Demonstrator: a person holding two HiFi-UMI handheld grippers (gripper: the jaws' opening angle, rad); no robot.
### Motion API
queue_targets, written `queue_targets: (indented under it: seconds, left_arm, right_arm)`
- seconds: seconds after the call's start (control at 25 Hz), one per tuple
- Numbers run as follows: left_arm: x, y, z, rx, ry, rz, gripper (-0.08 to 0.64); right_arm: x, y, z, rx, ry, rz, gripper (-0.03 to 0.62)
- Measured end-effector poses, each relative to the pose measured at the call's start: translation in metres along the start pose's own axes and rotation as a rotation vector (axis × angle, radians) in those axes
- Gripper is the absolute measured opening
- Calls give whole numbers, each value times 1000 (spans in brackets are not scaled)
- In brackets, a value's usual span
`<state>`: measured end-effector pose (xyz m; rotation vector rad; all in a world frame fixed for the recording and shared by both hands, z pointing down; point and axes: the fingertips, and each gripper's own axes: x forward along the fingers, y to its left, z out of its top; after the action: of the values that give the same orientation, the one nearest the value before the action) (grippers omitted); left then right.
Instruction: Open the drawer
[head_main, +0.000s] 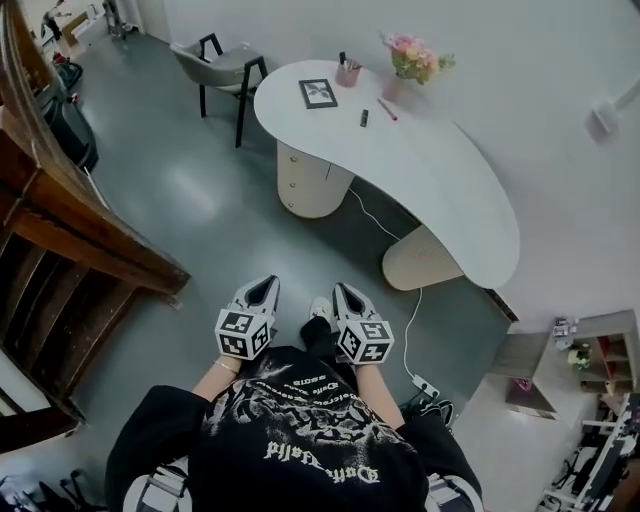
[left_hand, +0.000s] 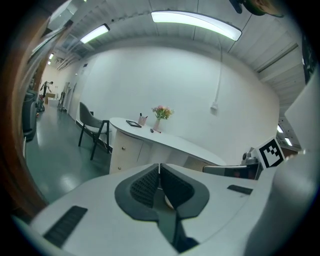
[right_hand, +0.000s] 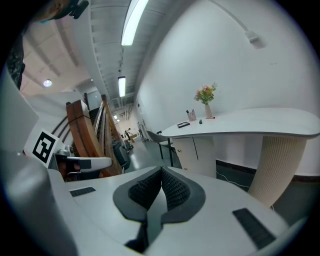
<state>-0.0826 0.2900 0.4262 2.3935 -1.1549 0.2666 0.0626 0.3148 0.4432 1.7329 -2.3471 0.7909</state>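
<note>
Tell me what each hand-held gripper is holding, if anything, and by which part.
Nothing is held. The left hand-held gripper and the right hand-held gripper both have their jaws together with nothing between them, apart from the desk.

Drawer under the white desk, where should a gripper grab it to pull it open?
Take the small round knob on the top drawer front, coming straight at it from the open floor by the chair. The front looks smooth and curved, so the knob is the only part sticking out.
</note>
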Motion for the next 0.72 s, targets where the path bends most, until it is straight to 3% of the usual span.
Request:
queue_targets:
  seconds: [0.4, 0.72]
  left_arm:
    - [99, -2, 41, 1, 3, 44, 25]
    - [158, -6, 58, -14, 1, 99, 25]
  right_arm:
    - [69, -62, 61, -73, 31, 82, 26]
    - [104, -103, 83, -91, 61, 158, 26]
